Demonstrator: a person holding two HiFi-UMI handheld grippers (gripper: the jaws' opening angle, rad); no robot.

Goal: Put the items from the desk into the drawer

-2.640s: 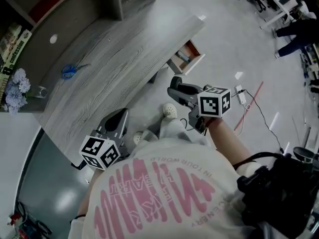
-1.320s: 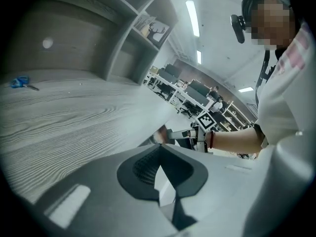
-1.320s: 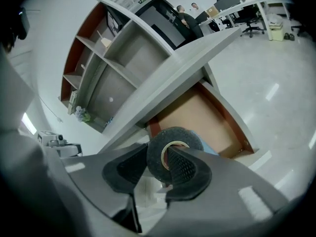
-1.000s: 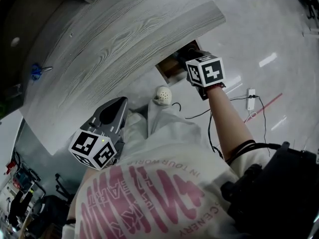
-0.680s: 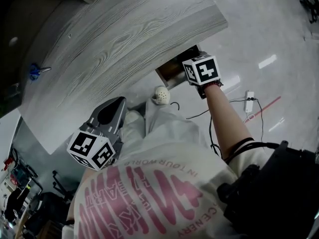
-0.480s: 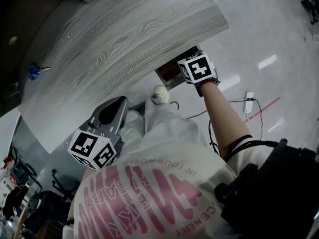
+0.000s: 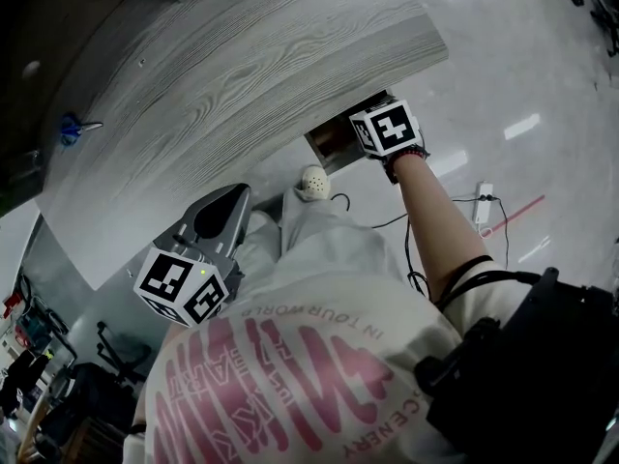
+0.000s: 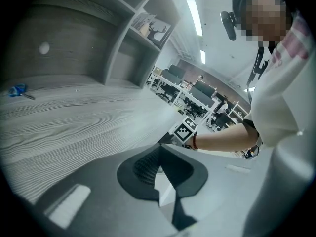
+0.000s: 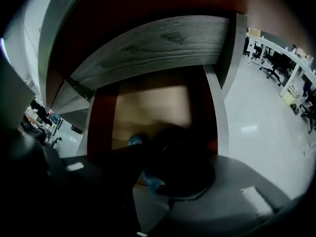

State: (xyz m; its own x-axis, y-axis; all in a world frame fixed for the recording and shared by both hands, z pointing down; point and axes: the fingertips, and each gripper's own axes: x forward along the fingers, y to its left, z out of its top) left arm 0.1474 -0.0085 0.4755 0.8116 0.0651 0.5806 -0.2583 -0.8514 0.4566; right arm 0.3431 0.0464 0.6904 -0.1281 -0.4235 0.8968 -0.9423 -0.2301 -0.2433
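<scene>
R tool (image 7: 366,124) is down in the open drawer (image 7: 327,145), which sticks out from under the worktop (image 7: 242,75) near its right front corner. The marker cube faces up and the forearm reaches over from the person's side. In the right gripper view the jaws stand wide apart and have just been opening. A dark round item w/ blue bits (image 9: 180,164) sits between them, low over the drawer's tan floor, w/ red-brown walls either side. It's too dark there to name the item, and no firm pinch on it shows.

L tool (image 7: 224,206) hangs off the worktop's front edge, close to the person's body, pointing toward the worktop and not touching it. In the left gripper view its jaws are closed together w/ nothing between them.

Blue scissors (image 7: 70,127) lie on the worktop toward its far left corner, near the back edge, well apart from both tools. The rest of the grey wood-grain top in view is bare.

A white shoe (image 7: 311,182) shows on the floor below the front edge, just beside the drawer.
</scene>
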